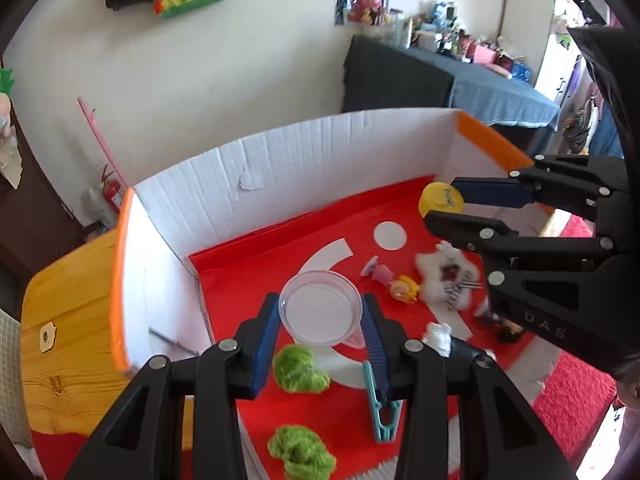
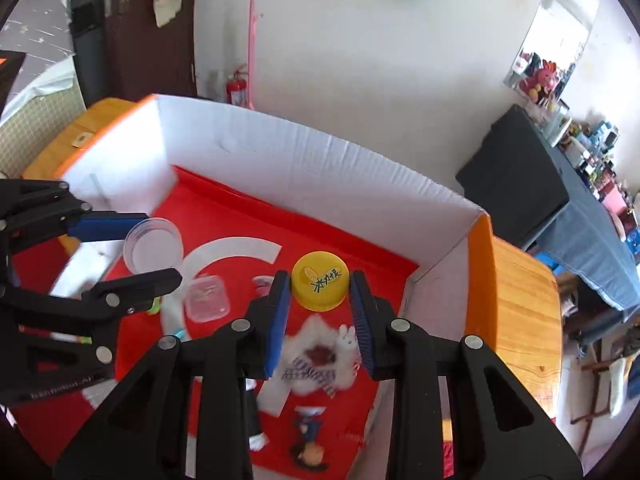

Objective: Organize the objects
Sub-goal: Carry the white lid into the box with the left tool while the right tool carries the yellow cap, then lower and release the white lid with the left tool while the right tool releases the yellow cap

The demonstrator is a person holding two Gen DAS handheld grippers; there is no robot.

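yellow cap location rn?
Yellow cap sits between the right gripper fingers, near the box's far right corner, beyond the white plush toy.
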